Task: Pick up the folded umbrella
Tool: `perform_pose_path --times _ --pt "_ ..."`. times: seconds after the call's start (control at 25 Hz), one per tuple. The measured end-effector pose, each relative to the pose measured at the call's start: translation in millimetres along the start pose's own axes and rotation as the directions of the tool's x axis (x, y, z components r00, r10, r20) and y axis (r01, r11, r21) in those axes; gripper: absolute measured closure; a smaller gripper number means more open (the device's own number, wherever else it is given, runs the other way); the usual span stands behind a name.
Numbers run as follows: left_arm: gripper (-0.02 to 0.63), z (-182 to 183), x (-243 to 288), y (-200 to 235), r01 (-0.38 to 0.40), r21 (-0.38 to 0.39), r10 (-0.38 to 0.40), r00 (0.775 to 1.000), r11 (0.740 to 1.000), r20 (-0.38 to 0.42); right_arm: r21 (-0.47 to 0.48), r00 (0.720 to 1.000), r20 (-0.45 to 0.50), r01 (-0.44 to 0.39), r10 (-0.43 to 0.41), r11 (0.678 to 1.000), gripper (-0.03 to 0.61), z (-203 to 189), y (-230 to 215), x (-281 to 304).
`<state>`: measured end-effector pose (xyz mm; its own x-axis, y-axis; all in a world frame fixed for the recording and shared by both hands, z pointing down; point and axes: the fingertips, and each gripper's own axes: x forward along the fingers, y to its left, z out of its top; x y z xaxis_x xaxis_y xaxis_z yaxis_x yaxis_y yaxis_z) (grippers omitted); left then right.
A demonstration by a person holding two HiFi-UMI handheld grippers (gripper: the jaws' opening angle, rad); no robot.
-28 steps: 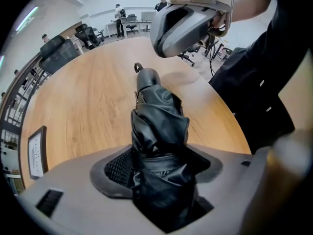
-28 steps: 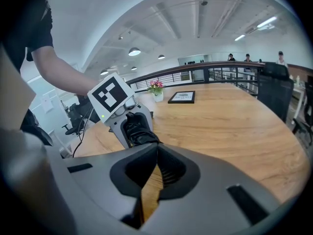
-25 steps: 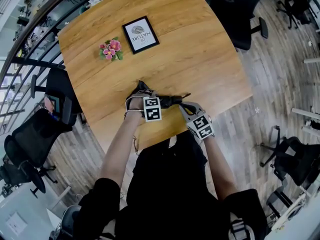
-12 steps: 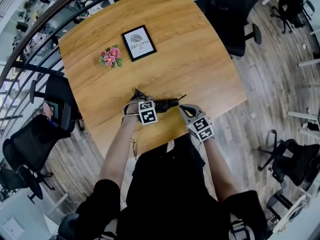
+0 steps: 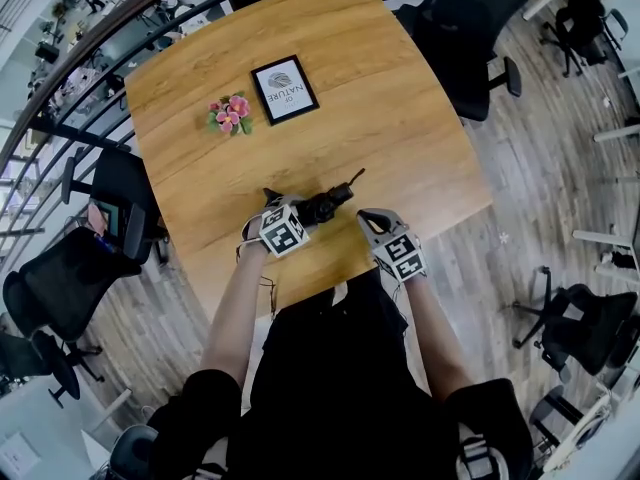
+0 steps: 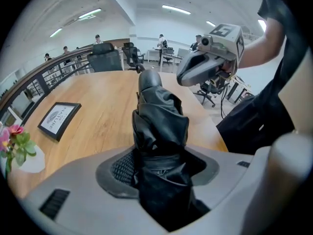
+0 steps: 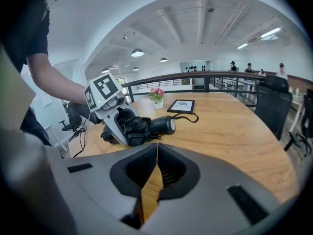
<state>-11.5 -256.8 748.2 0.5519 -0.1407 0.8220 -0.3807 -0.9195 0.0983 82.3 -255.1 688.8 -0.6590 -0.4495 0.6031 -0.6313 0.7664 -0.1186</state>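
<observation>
Wooden table (image 5: 400,118): folded umbrella (image 6: 159,116) clamped by just-closed left gripper (image 6: 159,170); right gripper (image 7: 156,175) pinched together, empty. Seemingly clear of the surface, it should be raised level.

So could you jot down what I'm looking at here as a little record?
Held item: black folded umbrella
Left claw: jaws have just been closing, now clamped on the umbrella
Right claw: shut, empty
Surface: wooden table
Also on table: framed picture, pink flowers
</observation>
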Motion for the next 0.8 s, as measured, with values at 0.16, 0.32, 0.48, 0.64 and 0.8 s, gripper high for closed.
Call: perform_pose_path --times 0.16,0.32,0.48,0.64,0.8 --pt "0.342 5 -18 -10 -0.024 -0.07 0.03 0.996 0.997 0.085 -0.017 1.0 0.018 0.015 -0.014 1.0 0.569 13 4 -1" --pt "0.342 11 -42 -16 -0.055 -0.107 0.072 0.984 0.993 0.166 -0.038 1.0 0.026 0.017 -0.016 0.999 0.569 20 14 1" --pt "0.342 13 -72 -13 -0.093 -0.167 0.136 0.953 0.982 0.271 -0.041 0.999 0.036 0.015 -0.014 0.999 0.569 23 31 4" --pt "0.342 17 -102 -7 -0.118 -0.221 0.19 0.921 0.968 0.34 -0.053 0.999 0.04 0.012 -0.01 0.999 0.569 29 41 8" --pt "0.342 14 -130 -4 -0.153 -0.232 0.236 0.891 0.961 0.388 -0.073 0.998 0.056 -0.003 0.008 0.997 0.569 38 60 14"
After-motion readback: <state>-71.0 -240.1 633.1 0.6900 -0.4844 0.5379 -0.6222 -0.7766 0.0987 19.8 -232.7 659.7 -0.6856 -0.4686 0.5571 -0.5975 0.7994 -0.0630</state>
